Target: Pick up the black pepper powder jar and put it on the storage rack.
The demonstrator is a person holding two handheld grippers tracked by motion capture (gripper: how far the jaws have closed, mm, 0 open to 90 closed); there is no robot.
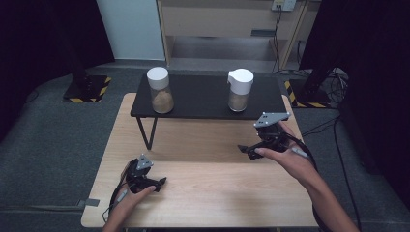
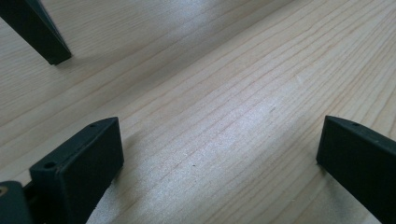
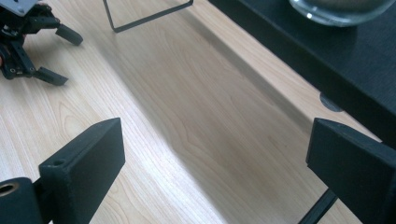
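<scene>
Wooden table point(image 1: 203, 193); grey carpet point(image 1: 48, 159); striped stand base point(image 1: 87, 89).

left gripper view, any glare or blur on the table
Left gripper view: a pale sheen runs across the table between the jaws, grain sharp there, the near jaws soft. Right gripper view: the shelf throws a broad shadow band on the wood. High view: dim surroundings, table evenly lit.

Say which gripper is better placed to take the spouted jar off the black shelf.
Right, likely. The right gripper hangs open just below the spouted jar on the black shelf. The left gripper sits low at the table's near edge, farther off.
</scene>
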